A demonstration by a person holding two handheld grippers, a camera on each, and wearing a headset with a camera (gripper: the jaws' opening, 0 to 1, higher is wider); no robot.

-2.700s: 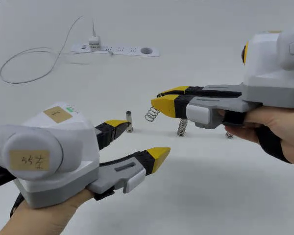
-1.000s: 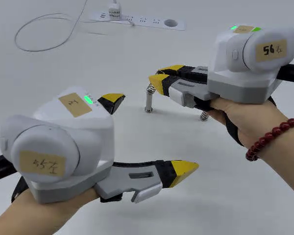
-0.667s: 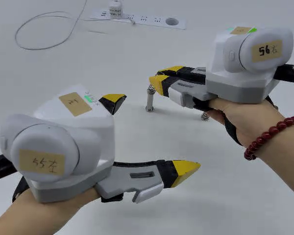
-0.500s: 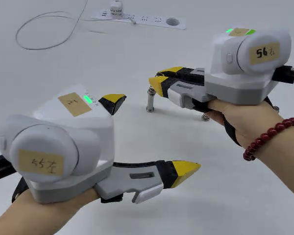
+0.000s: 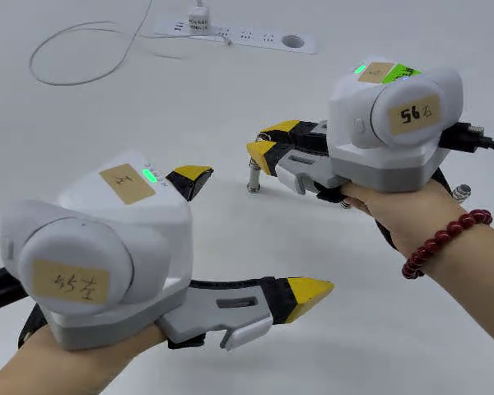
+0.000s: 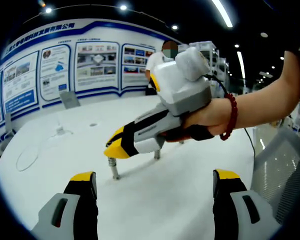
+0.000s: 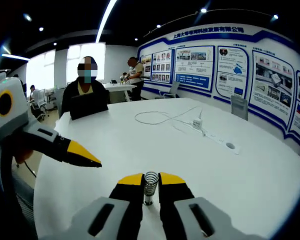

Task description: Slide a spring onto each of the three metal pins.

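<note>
Bench (image 5: 379,329) in white, with a hand-held tool in each hand above it. Right tool (image 5: 259,146) closed on a small coil spring (image 7: 150,181), held upright at the top of a metal pin (image 5: 253,177) standing on the bench (whether the coil already surrounds the pin's tip, hard to tell); left tool (image 5: 251,232) nearer the viewer, jaws spread wide and holding nothing, well apart from that pin. Beside the right hand (image 5: 395,206), a second pin (image 5: 343,202) and a third pin (image 5: 459,193), both partly hidden; far back, a power strip (image 5: 239,34) and a looped cable (image 5: 66,49).
</note>
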